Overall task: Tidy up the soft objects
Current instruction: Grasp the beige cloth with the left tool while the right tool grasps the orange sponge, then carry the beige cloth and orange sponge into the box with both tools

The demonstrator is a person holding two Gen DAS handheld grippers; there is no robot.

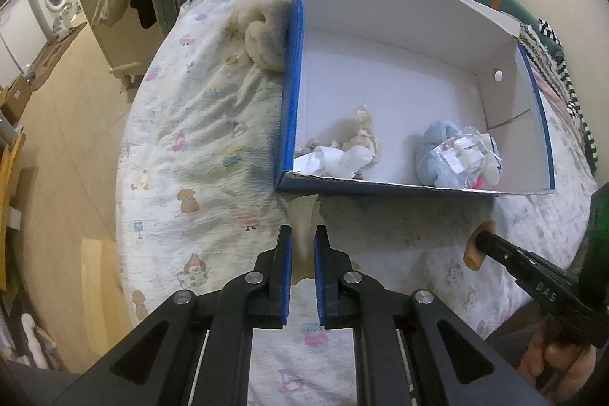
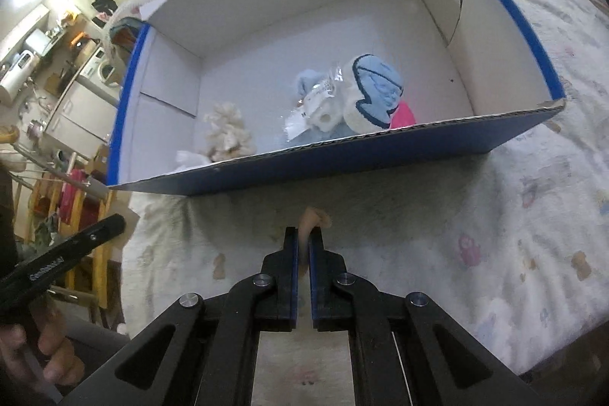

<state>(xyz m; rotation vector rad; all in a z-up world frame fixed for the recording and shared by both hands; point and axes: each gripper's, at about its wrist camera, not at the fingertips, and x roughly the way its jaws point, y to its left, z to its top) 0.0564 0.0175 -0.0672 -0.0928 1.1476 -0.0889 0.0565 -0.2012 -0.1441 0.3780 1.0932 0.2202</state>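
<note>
Right claw (image 2: 303, 238) pinches a tan soft piece (image 2: 313, 217) before the blue box (image 2: 342, 155).

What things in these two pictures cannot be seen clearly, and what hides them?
- Cream item in the left gripper: left wrist view, fingers hide its sides; what it is cannot be told.
- Tan piece in the right gripper: right wrist view, blurred, mostly between the fingers.
- Label on the clear packet: print too small.
- Cream plush toy: the blue box wall hides its lower part.

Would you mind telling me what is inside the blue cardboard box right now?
The blue cardboard box holds a cream fuzzy toy, white crumpled paper and a light blue plush partly wrapped in clear plastic. The near wall hides their lower parts.
</note>
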